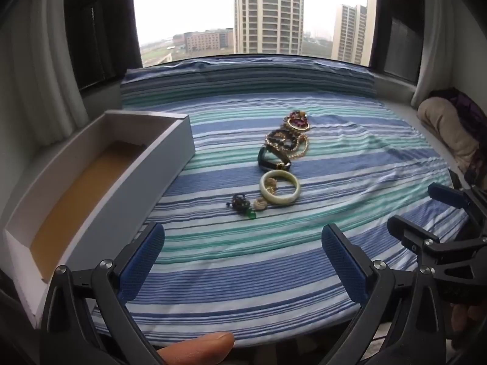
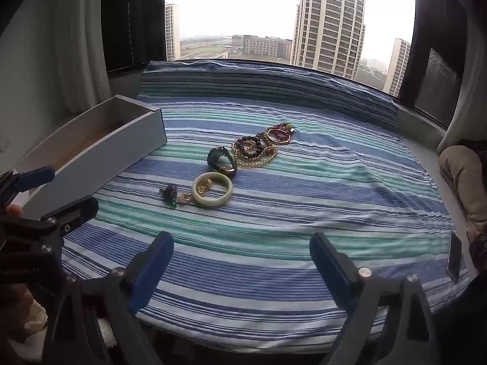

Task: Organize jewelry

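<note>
Jewelry lies in a line at the middle of a striped bedsheet (image 1: pixel 350 164): pale bangle (image 1: pixel 280 187) nearest, watch (image 1: pixel 274 159) and gold chains (image 1: pixel 289 140) farther. Open white box (image 1: pixel 91 182) sits left. Left claw (image 1: pixel 243 261) and right claw (image 2: pixel 242 269) hover wide open, empty.

I held my left gripper (image 1: pixel 243 261) tilted downward with its jaws spread wide and nothing between the blue pads (image 1: pixel 141 261). My right gripper (image 2: pixel 242 269) sat just beside it at the same downward tilt, jaws equally wide and empty. My thumb (image 1: pixel 197 346) showed below the left gripper.
</note>
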Demonstrator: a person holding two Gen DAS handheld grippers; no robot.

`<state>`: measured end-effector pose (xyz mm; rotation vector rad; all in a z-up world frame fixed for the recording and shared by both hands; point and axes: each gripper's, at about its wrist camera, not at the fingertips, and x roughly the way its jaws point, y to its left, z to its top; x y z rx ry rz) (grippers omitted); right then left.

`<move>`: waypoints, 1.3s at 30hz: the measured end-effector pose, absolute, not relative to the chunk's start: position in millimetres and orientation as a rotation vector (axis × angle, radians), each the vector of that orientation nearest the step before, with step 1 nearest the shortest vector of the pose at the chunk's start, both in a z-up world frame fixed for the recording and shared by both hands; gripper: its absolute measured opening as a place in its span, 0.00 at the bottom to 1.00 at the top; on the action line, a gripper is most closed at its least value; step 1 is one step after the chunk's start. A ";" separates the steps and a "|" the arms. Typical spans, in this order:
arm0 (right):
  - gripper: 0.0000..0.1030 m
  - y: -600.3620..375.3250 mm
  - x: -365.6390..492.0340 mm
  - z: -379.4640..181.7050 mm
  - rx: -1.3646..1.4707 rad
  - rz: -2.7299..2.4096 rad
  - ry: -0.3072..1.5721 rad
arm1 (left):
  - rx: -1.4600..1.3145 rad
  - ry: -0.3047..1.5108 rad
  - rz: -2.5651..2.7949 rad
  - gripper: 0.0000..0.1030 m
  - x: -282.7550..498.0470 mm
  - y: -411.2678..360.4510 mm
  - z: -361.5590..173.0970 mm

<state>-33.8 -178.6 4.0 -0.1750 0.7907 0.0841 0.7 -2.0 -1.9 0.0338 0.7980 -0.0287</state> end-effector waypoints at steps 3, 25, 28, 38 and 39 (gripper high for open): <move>0.90 -174.8 -30.7 0.7 -0.174 0.078 0.803 | 0.027 0.841 -0.039 1.00 12.8 -2.3 -4.6; 0.90 -182.3 -39.7 6.6 -0.120 0.103 0.748 | -0.027 0.838 0.033 1.00 -2.6 8.6 -8.7; 0.90 -179.7 -37.9 5.4 -0.122 0.106 0.757 | -0.030 0.838 0.039 1.00 -3.1 11.0 -8.9; 0.90 -173.5 -35.6 4.6 -0.129 0.105 0.757 | -0.010 0.836 0.059 1.00 -2.6 12.7 -7.6; 0.90 -174.1 -35.4 4.4 -0.128 0.105 0.757 | -0.009 0.836 0.059 1.00 -2.7 12.8 -7.9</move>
